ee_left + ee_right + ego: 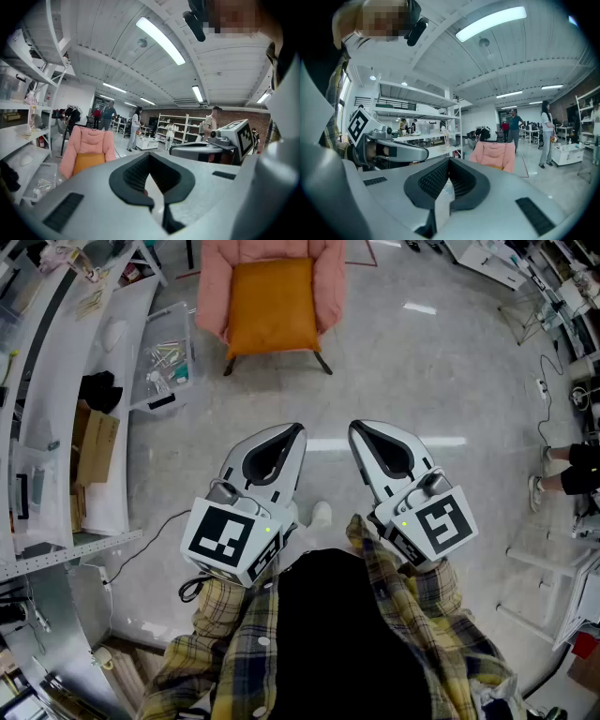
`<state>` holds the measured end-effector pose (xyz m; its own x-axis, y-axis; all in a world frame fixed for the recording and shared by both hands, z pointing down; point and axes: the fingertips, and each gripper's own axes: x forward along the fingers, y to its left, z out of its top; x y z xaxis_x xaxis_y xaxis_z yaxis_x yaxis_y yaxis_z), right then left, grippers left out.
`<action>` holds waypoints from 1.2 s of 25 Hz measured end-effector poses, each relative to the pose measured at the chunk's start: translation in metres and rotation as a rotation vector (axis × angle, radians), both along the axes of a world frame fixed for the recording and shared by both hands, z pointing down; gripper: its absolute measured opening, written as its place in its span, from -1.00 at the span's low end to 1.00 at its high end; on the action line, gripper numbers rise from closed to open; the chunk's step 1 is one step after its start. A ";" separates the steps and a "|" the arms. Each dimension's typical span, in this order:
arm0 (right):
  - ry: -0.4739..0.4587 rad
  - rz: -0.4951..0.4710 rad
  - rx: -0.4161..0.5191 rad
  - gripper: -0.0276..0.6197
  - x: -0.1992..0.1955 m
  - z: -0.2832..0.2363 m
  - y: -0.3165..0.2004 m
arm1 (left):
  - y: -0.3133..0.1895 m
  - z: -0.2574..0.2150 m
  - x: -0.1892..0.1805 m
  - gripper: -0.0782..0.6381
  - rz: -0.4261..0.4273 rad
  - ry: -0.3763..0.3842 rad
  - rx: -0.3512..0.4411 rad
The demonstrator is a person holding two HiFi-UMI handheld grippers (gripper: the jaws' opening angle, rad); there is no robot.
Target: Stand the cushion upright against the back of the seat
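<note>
Not started: cushion [272, 306] lies flat on the armchair [330, 277] at 12 o'clock; left hand-held gripper [296, 430] and right hand-held gripper [357, 430] closed, empty.

Lab: metal shelving [422, 108], strip lights [159, 41]

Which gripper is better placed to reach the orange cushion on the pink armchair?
Left, marginally: the left gripper lines up with the orange square fabric cushion on the pink padded armchair; the right gripper sits off to one side. Both are far away, shut.
</note>
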<state>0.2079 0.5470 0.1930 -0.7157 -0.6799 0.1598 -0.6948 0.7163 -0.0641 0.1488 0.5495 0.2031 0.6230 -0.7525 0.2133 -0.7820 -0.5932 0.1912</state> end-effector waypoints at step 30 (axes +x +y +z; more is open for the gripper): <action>-0.049 -0.045 -0.023 -0.86 0.017 0.010 -0.019 | -0.015 0.001 -0.010 -0.77 -0.137 0.033 0.002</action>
<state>0.2251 0.5277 0.2033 -0.7529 -0.6433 0.1388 -0.6574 0.7449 -0.1138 0.1386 0.5346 0.2039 0.5215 -0.8312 0.1928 -0.8487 -0.4820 0.2176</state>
